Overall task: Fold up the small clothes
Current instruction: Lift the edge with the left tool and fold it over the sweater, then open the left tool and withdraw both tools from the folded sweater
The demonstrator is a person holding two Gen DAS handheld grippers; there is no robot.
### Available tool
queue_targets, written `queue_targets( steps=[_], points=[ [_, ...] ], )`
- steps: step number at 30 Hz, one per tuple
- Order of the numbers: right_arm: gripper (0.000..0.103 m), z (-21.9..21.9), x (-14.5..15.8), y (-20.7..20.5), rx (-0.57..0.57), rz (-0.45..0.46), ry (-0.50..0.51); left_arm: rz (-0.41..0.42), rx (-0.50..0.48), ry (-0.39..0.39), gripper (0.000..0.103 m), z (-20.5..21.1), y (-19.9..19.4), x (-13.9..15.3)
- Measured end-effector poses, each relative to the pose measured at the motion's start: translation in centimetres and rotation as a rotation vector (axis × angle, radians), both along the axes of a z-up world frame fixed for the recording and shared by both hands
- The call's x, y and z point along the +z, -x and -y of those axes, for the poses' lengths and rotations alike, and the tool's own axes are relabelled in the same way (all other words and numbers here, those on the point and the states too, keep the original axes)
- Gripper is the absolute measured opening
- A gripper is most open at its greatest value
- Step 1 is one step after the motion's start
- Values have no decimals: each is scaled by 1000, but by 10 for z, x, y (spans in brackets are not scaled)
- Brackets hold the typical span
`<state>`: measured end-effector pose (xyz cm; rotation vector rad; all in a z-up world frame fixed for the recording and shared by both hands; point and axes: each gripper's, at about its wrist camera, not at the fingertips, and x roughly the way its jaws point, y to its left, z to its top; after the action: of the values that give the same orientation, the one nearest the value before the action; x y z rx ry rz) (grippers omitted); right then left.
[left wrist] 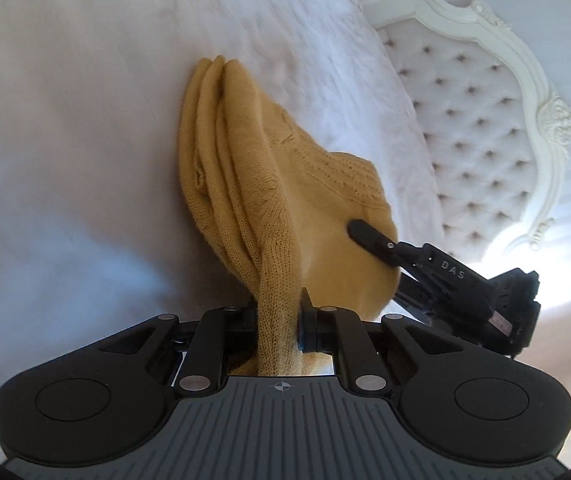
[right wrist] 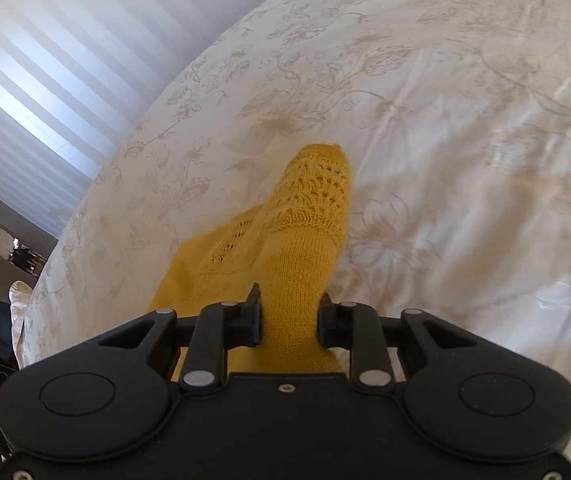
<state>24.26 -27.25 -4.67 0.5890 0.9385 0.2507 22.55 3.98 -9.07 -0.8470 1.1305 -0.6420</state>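
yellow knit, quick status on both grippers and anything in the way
Left gripper shut on yellow knit. Right gripper shut on another part of it. Knit bunched, lifted over bedspread. Nothing in the way.

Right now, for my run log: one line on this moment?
left gripper: shut on sweater | right gripper: shut on sweater | sweater: lifted, bunched | under: bed cover

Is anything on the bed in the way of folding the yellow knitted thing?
Nothing visible is. Both the left gripper and right gripper already pinch the yellow knit garment, and the white bedspread around it shows only bare cloth.
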Motion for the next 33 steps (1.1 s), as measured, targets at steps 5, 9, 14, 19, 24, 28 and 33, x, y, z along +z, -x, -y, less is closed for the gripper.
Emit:
queue_targets(
  steps=[5,9,14,19,24,28,33],
  points=[
    [35,16,12,18,-30,-15,41,-9,-17,26,15,15,8,0],
    [44,28,-28,18,-113,-117,82,-81,-33,-173,17,26,14,-31],
    [57,41,-37,44,-146,-55,57,-59,-18,-181,19,18,24,-41],
    [66,35,-8,78,-127,126,211,187,-43,-341,23,36,28,0],
    [77,19,0,91,-127,249,333,484,34,-454,67,73,27,46],
    [84,8,1,83,-105,300,412,577,93,-604,69,113,2,55],
    [91,0,-6,56,-76,317,465,519,162,-703,69,113,-22,31]
  ],
)
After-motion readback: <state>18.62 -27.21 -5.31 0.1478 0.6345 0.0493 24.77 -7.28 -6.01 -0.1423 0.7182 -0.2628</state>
